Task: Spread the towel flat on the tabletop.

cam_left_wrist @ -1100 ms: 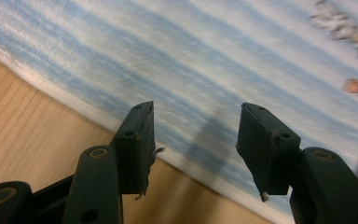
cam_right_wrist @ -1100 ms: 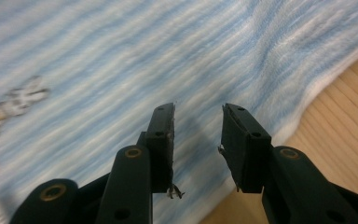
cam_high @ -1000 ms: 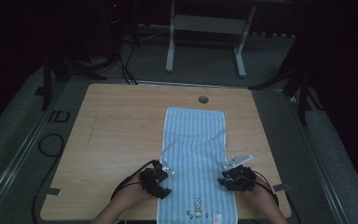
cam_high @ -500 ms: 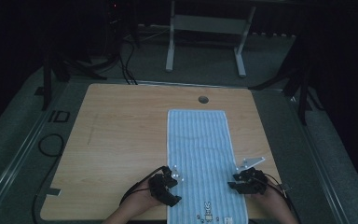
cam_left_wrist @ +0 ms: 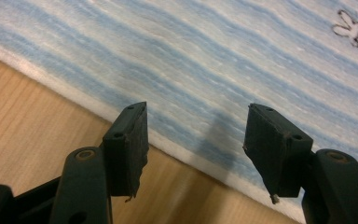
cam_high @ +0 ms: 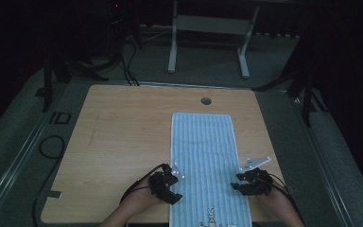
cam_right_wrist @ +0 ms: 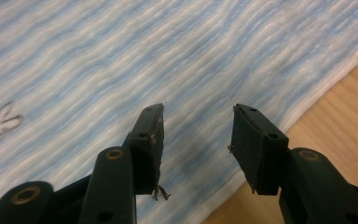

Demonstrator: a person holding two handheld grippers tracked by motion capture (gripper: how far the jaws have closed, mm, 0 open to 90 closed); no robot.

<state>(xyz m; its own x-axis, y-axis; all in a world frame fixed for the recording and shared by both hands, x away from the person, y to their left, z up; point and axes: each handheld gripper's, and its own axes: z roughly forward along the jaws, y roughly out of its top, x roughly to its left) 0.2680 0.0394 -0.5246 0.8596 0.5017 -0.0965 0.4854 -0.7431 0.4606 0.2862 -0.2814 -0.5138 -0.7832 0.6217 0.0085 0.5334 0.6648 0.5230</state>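
Observation:
A blue-and-white striped towel (cam_high: 202, 151) lies flat and lengthwise on the wooden table (cam_high: 123, 137), reaching to the near edge. A small rabbit print (cam_high: 210, 215) sits at its near end. My left gripper (cam_high: 174, 189) is at the towel's left edge, low over the table. Its jaws have just been opening, and in the left gripper view (cam_left_wrist: 196, 126) they stand open over the towel's (cam_left_wrist: 214, 56) hem with nothing between them. At the right edge my right gripper (cam_high: 236, 182) has also just been opening. It stands open (cam_right_wrist: 198, 126) above the towel (cam_right_wrist: 121, 56) and grips nothing.
A round cable hole (cam_high: 206, 100) sits in the table beyond the towel's far end. Bare wood lies to the towel's left. On the dark floor behind stands a white-legged frame (cam_high: 208, 28), and cables (cam_high: 52, 146) run along the table's left side.
Both grippers have drawn toward the near edge and a little apart, and their jaws have opened. The towel has slid slightly toward the person and lies straighter.

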